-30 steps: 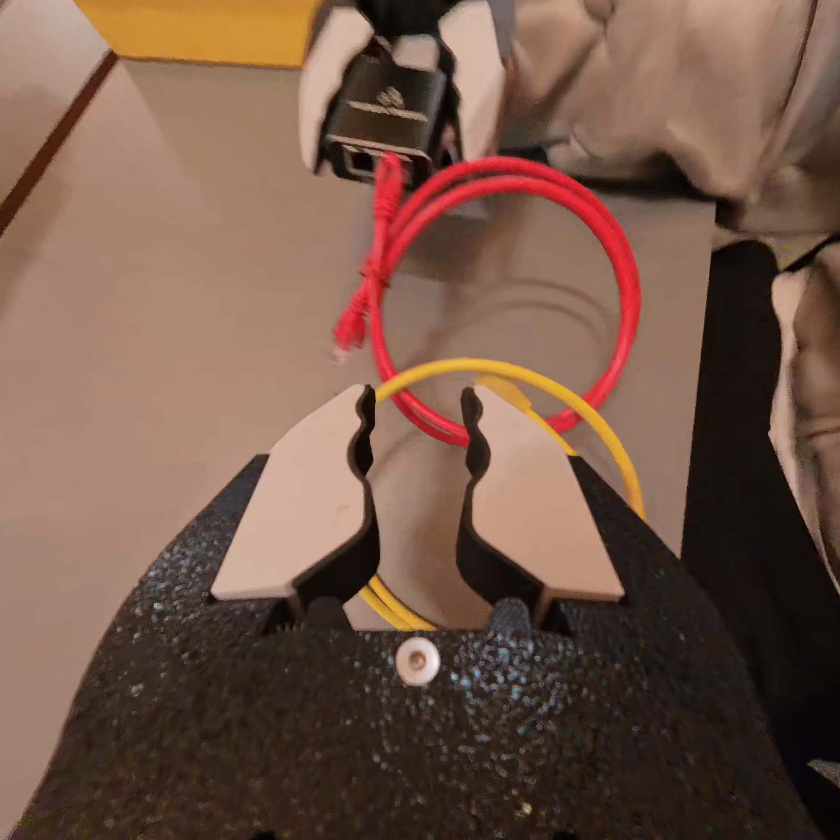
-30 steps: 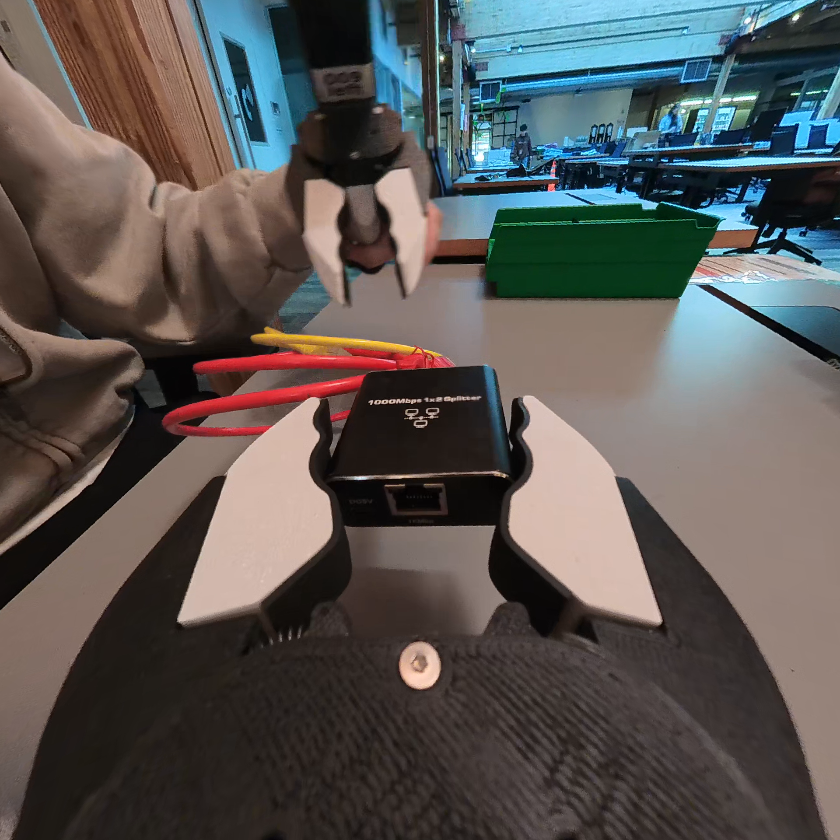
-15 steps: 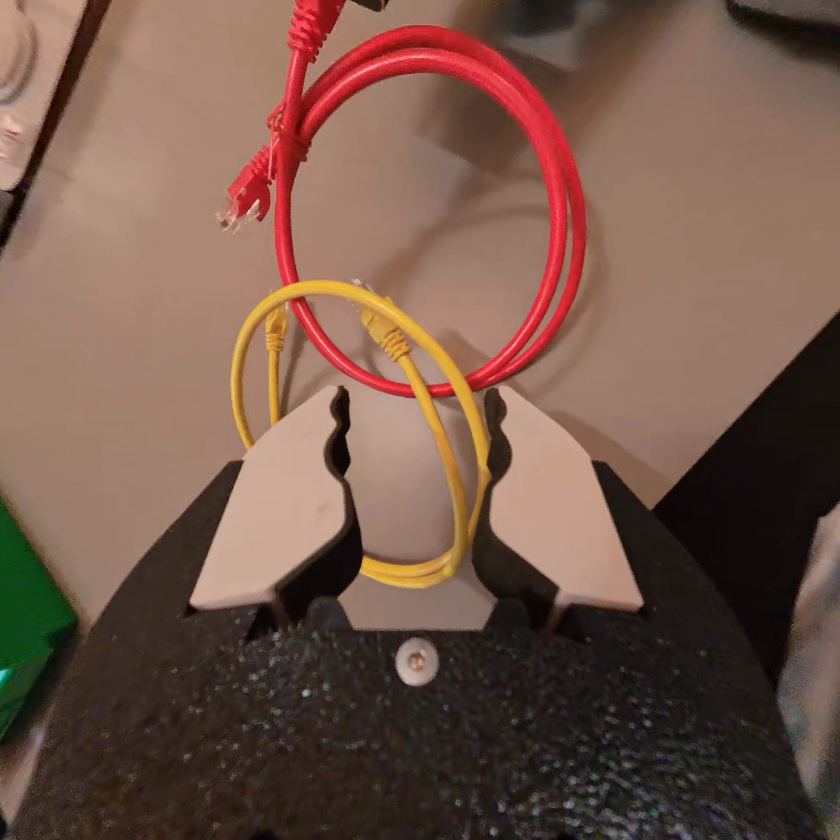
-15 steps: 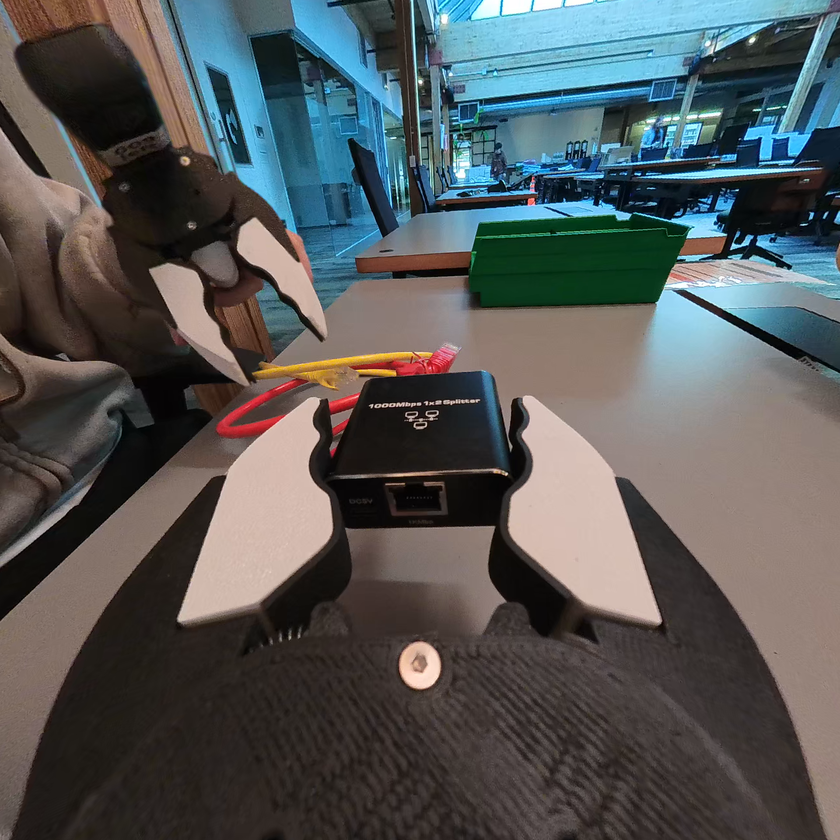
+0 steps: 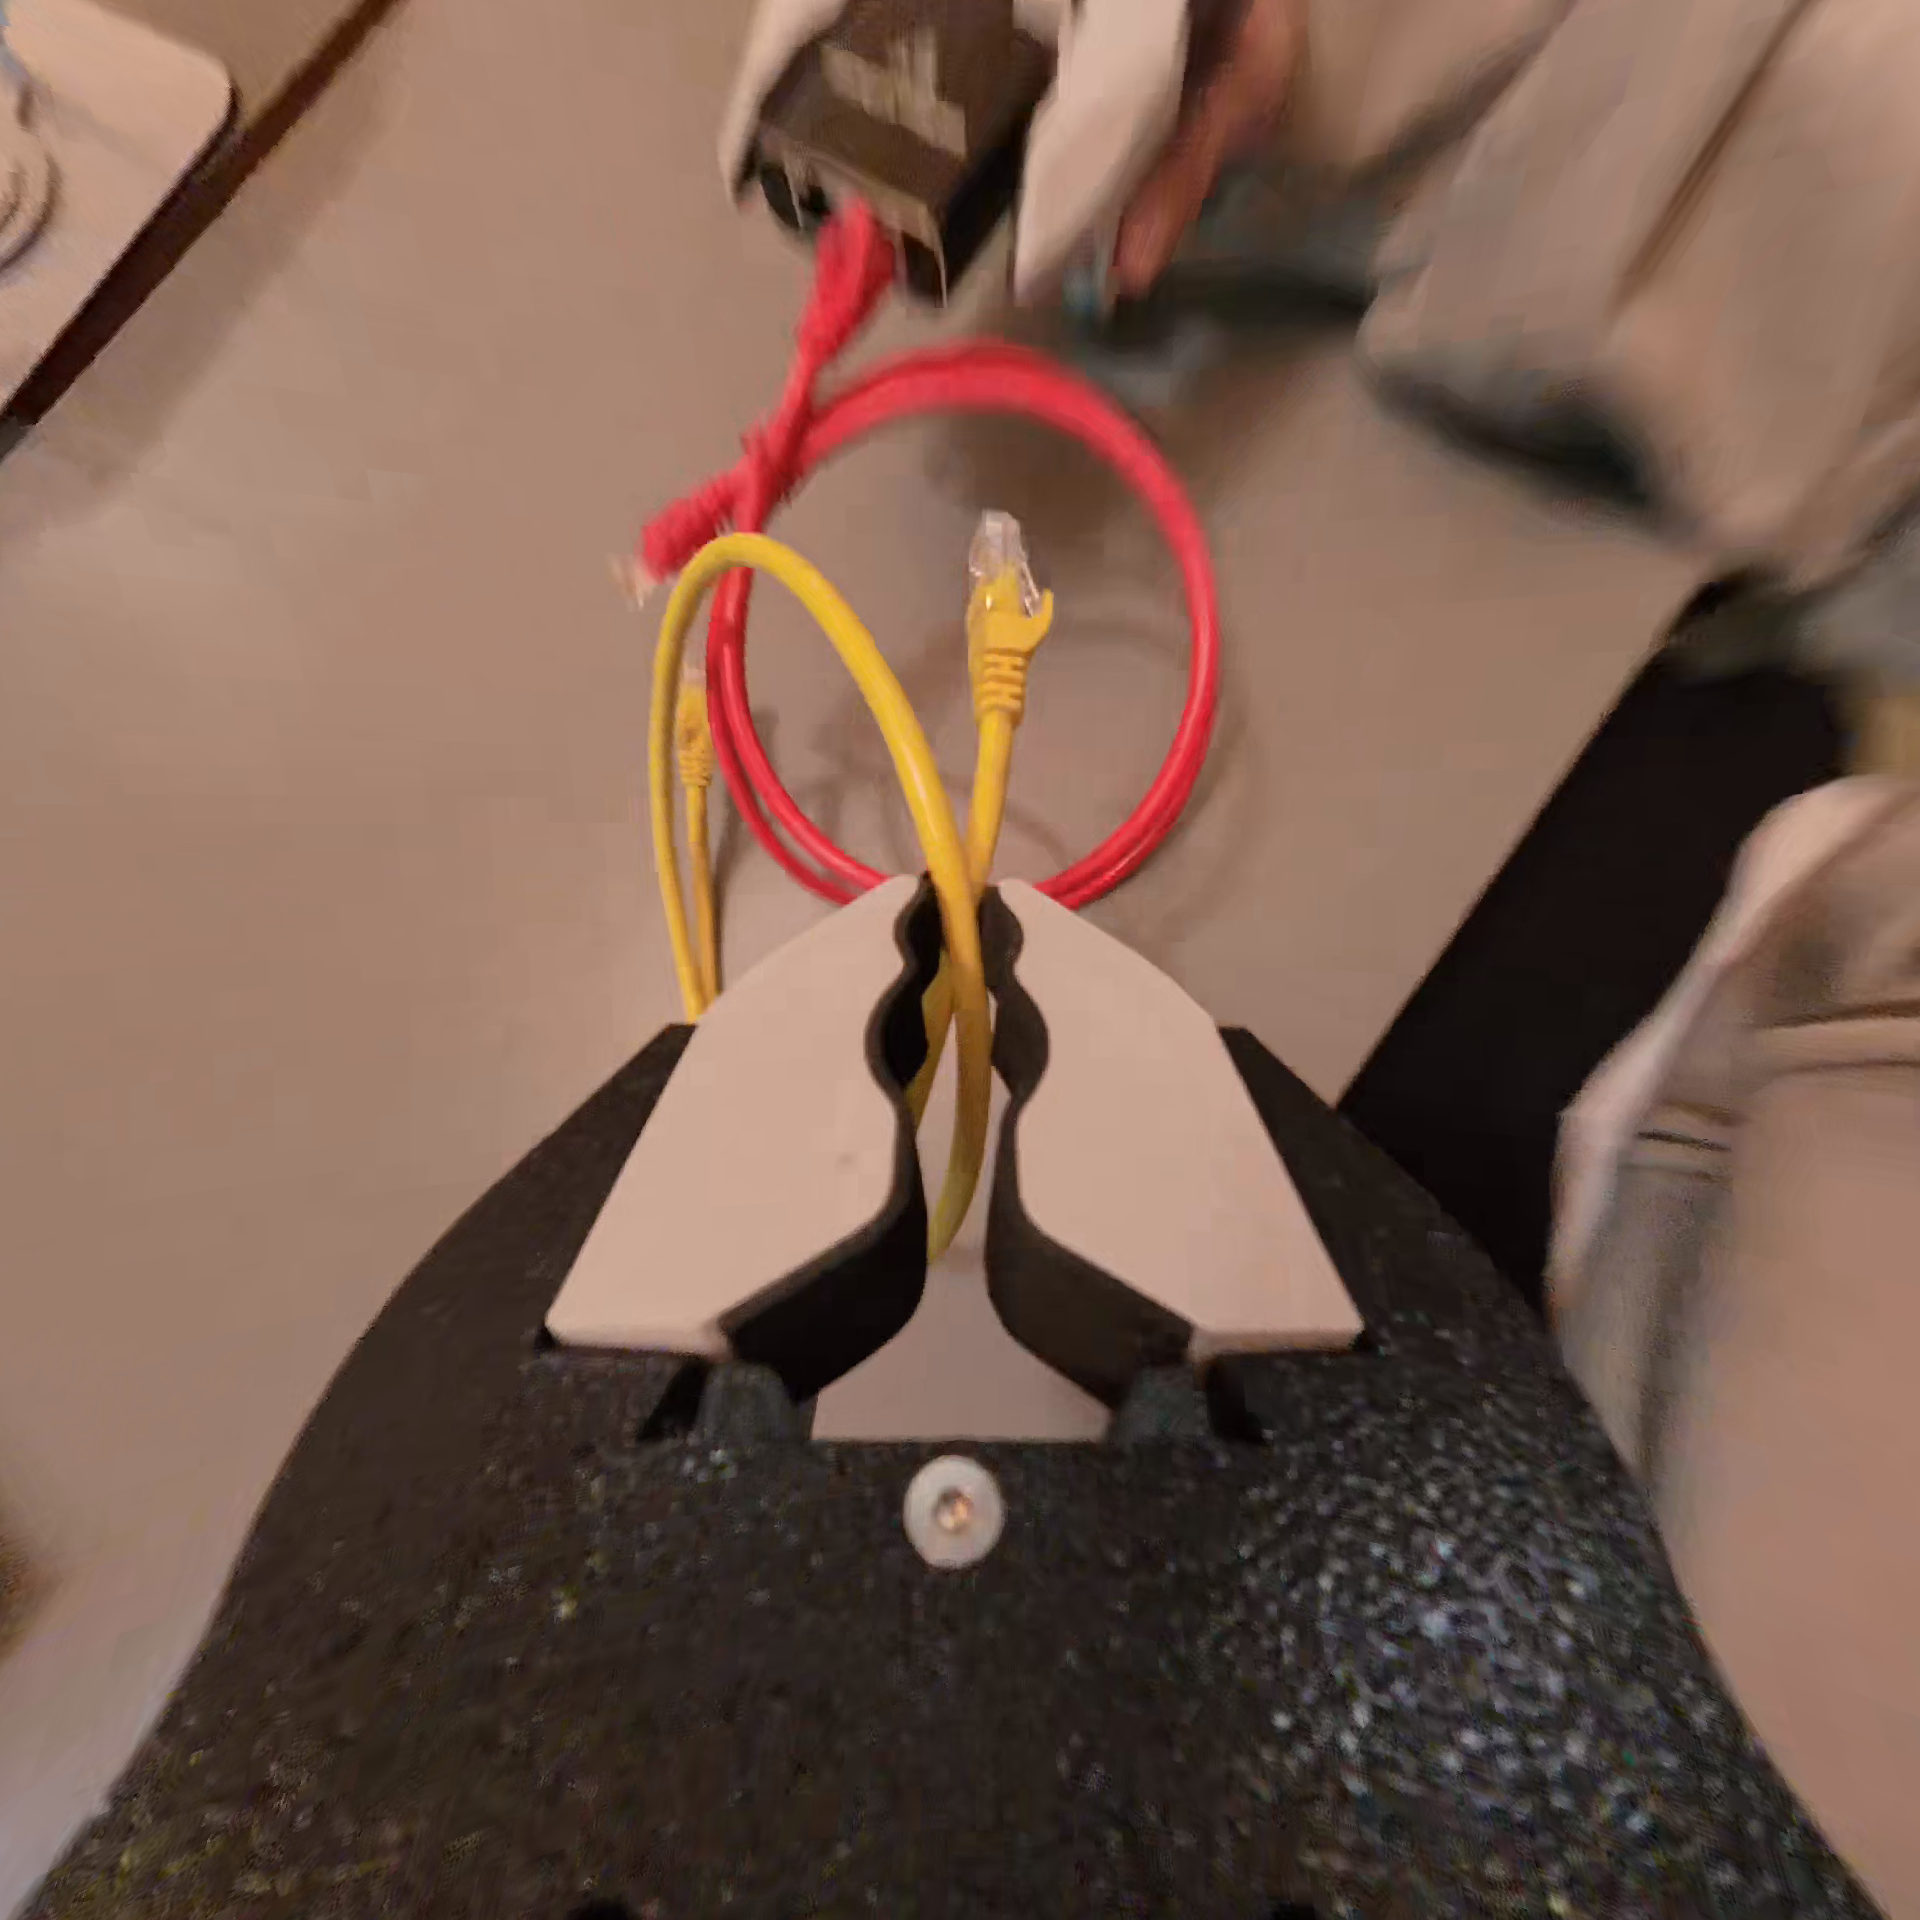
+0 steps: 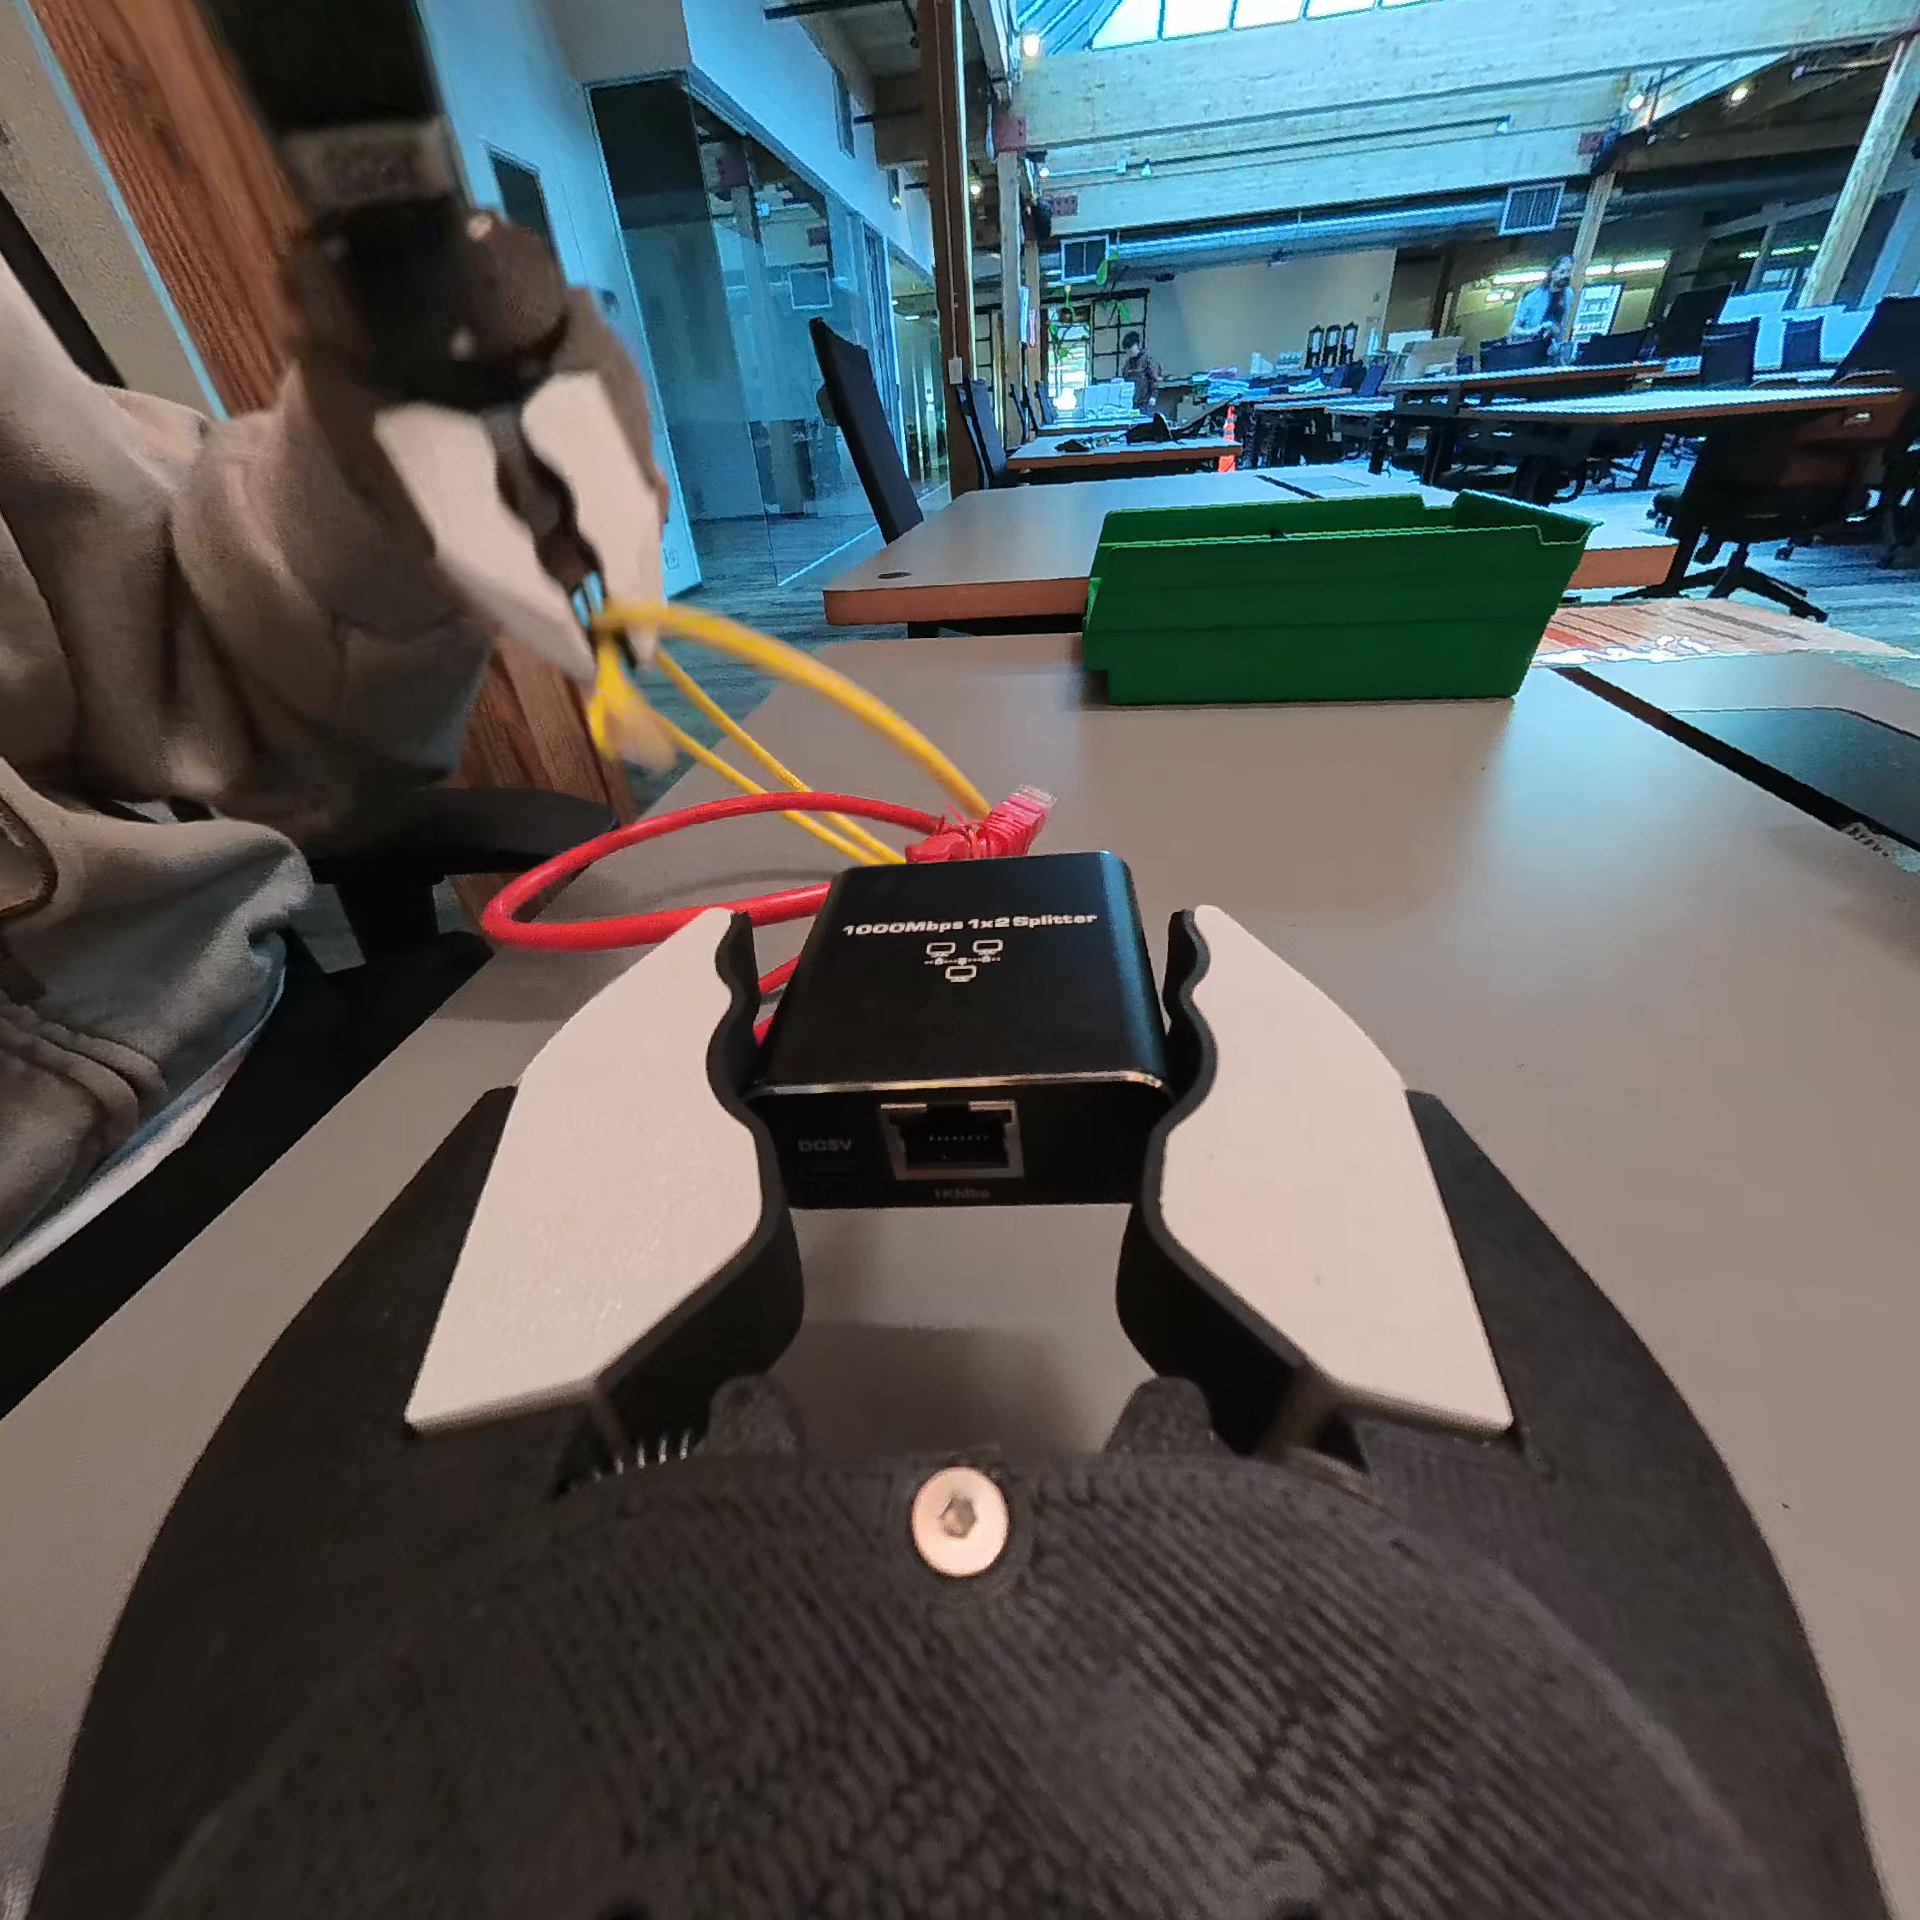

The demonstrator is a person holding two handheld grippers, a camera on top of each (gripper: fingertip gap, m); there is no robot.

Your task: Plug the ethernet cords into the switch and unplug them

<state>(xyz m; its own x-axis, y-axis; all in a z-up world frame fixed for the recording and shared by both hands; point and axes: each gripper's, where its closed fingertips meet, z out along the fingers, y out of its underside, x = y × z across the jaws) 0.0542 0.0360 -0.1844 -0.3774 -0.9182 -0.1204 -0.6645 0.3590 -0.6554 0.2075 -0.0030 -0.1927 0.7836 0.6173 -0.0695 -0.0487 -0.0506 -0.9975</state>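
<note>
Half a second ago my left gripper was wide apart over the yellow cord lying flat on the table. Now its two fingers have squeezed together on that cord and lifted part of it up off the table.

My right gripper is pinched on both sides of the little black switch and holds it low over the table, maybe resting on it.

The red cord looks plugged into the far side of the switch already, with its other end loose beside it. So I think one cord is in. The yellow cord is not in yet, and all the unplugging is left too.

The yellow plug sticks out just past my left fingertips and points toward the switch. It is close to the switch but not touching it. In the right wrist view the left gripper hangs up and off to the left of the switch, and the yellow loop droops down to the table behind it. A green bin sits far back.
</note>
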